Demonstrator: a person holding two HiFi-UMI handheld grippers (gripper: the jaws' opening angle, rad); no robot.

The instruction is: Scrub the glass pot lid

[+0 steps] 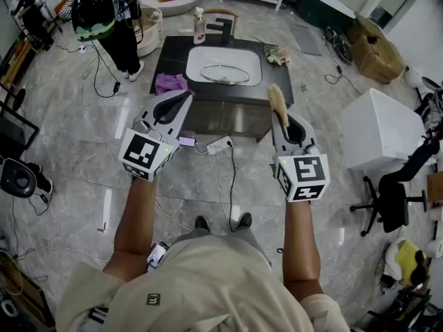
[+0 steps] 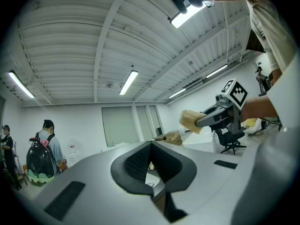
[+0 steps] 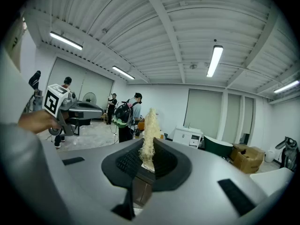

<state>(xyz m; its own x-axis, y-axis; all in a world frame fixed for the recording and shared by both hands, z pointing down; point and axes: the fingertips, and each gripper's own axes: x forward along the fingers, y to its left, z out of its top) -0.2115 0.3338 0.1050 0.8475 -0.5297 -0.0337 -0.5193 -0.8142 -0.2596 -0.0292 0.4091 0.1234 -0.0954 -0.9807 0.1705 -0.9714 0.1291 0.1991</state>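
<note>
At the far left of the head view a person carrying a dark backpack (image 1: 94, 9) stands on the grey marbled floor (image 1: 62, 116). The left gripper (image 1: 181, 97) is held out in front of the body, with its marker cube (image 1: 147, 155) nearest the camera. In its own view the left gripper (image 2: 151, 162) has its black jaws drawn together with nothing between them, and it tilts up toward the ceiling. Just beyond its tip a purple cloth (image 1: 170, 83) lies on the near left corner of the dark counter (image 1: 173, 50). The counter holds a white basin (image 1: 197, 61). The glass pot lid (image 1: 225, 75) lies inside that basin, well apart from both grippers. A bottle (image 1: 199, 25) stands at the back edge of the counter. On the floor before the cabinet lies a white power strip (image 1: 220, 144) with a black cable running from it. To the right, the right gripper (image 1: 280, 113) is clamped on a tan fibrous scrubber (image 1: 277, 97), which sticks up past its tip. In the right gripper view the jaws of the right gripper (image 3: 146, 162) pinch the lower end of the scrubber (image 3: 150, 132), and the rest stands upright above them. Further right a white box (image 1: 381, 126) stands on the floor, and a black office chair (image 1: 391, 199) is near it.
</note>
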